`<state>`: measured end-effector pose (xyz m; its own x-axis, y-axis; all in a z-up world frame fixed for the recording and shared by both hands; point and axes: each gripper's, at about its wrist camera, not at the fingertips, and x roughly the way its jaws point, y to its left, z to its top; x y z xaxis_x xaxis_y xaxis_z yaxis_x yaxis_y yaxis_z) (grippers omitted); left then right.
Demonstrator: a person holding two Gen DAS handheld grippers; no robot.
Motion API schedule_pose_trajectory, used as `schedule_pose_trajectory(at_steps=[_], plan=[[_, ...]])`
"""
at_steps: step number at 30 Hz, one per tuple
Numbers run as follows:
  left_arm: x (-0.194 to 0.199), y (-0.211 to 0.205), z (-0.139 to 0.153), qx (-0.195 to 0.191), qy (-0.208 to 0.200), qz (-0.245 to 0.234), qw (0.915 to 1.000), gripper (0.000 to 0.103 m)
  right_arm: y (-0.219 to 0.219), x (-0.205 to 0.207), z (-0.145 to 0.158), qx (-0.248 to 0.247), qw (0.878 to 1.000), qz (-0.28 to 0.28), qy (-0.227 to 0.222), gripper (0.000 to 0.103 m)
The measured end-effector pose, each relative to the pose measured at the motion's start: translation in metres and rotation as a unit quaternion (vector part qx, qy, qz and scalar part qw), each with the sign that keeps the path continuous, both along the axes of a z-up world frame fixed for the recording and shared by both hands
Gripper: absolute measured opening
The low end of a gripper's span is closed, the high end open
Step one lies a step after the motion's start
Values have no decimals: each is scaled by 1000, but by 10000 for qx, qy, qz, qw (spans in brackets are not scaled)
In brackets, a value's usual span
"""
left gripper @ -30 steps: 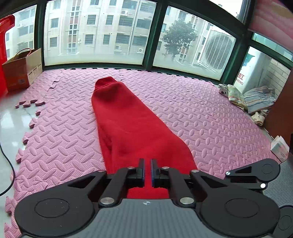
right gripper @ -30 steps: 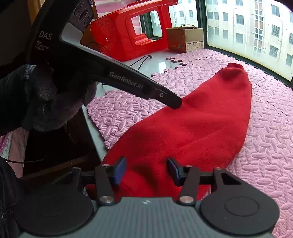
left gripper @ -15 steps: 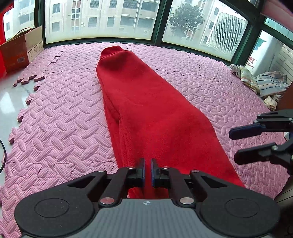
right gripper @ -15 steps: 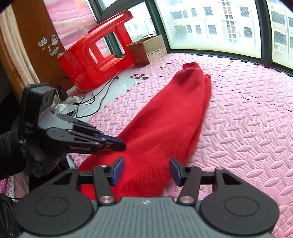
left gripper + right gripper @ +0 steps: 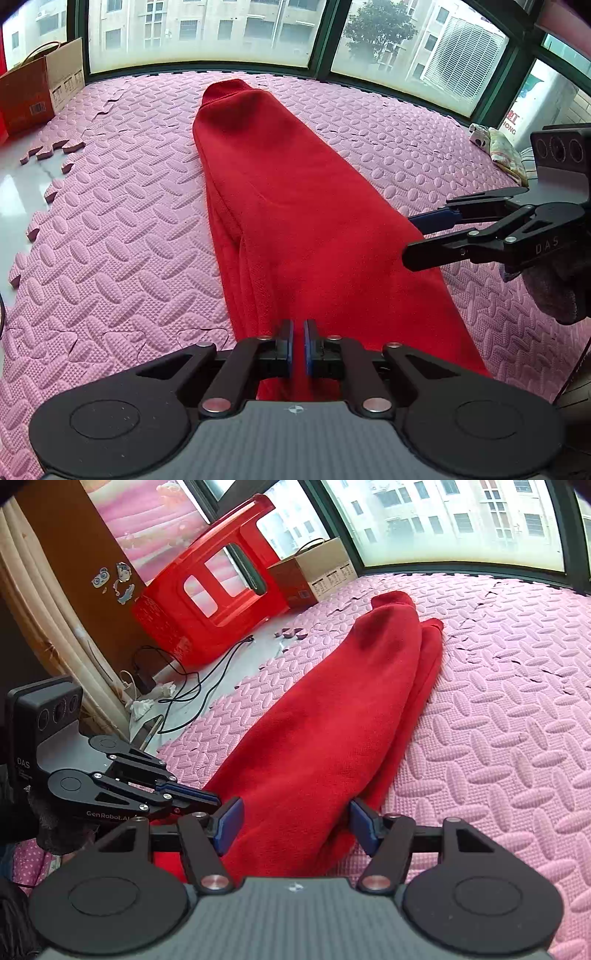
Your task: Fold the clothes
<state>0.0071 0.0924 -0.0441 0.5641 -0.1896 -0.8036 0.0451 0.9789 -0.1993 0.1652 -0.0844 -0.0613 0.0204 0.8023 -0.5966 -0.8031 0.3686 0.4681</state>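
Left wrist view shows the red garment (image 5: 295, 206) lying long and narrow on the pink foam floor mat (image 5: 110, 240), already folded lengthwise. The left tool (image 5: 299, 345) is clamped on its near end; the right tool (image 5: 295, 821) is opening over that end, gripping nothing. Crosswise folds remain.

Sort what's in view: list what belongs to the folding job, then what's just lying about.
Belongs to the job:
- red garment, laid lengthwise on the pink foam mat
- left claw, shut on the garment's near end
- right claw, jaws opening, the garment's near end between them

Just lying about:
- cardboard box
- red plastic stool
- black cables
- pile of clothes
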Motion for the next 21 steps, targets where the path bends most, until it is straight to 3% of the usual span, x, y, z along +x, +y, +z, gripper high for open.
schedule_pose_trajectory(at_steps=[4, 8, 13, 16, 21], plan=[[2, -1, 0, -10, 33, 52, 10000, 8, 9, 21, -11, 264, 9981, 473, 308, 69], [5, -1, 0, -56, 80, 150, 9998, 8, 16, 36, -27, 545, 9885, 1119, 865, 71], [7, -1, 0, -82, 133, 226, 9996, 8, 13, 39, -26, 534, 9749, 1895, 1039, 72], [9, 0, 0, -80, 153, 253, 9995, 9, 3, 37, -17, 222, 9714, 2235, 773, 72], [10, -1, -1, -41, 126, 259, 9996, 9, -12, 31, -6, -22, 9706, 2331, 606, 72]])
